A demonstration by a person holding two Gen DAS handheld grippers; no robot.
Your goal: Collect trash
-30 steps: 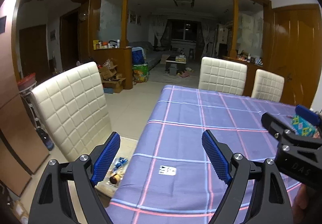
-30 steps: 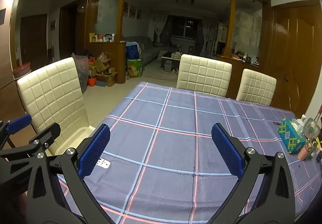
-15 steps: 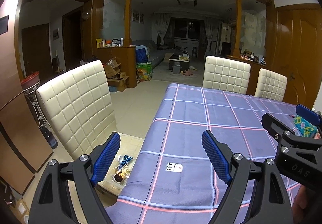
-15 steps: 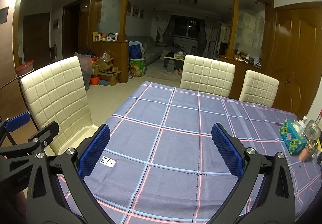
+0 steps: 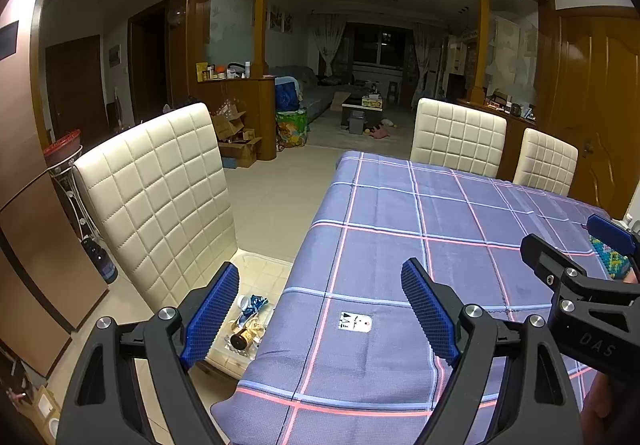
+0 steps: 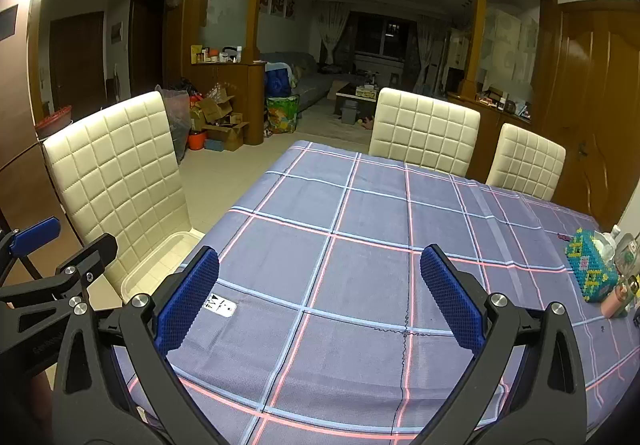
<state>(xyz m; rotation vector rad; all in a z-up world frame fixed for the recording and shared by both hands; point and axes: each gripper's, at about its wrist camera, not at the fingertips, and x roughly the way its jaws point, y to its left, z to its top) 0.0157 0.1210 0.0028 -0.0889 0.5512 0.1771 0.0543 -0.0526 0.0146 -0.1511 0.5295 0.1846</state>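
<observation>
A small white card-like scrap (image 5: 355,322) lies on the purple checked tablecloth near the table's front-left edge; it also shows in the right wrist view (image 6: 220,305). Trash lies on the cream chair seat: a blue wrapper (image 5: 255,304), crumpled clear plastic, and a small brown bottle (image 5: 241,340). My left gripper (image 5: 320,311) is open and empty above the table's front-left edge, between the scrap and the chair seat. My right gripper (image 6: 319,299) is open and empty above the table's front edge, to the right of the scrap.
A cream quilted chair (image 5: 160,193) stands at the table's left side; two more (image 6: 424,137) stand at the far end. A beaded teal box (image 6: 592,269) and bottles sit at the table's right edge. Cardboard boxes (image 6: 218,117) crowd the floor behind.
Both views have pulled back and tilted slightly, so the table and the chair seat with its trash show more fully. Both grippers stay open.
</observation>
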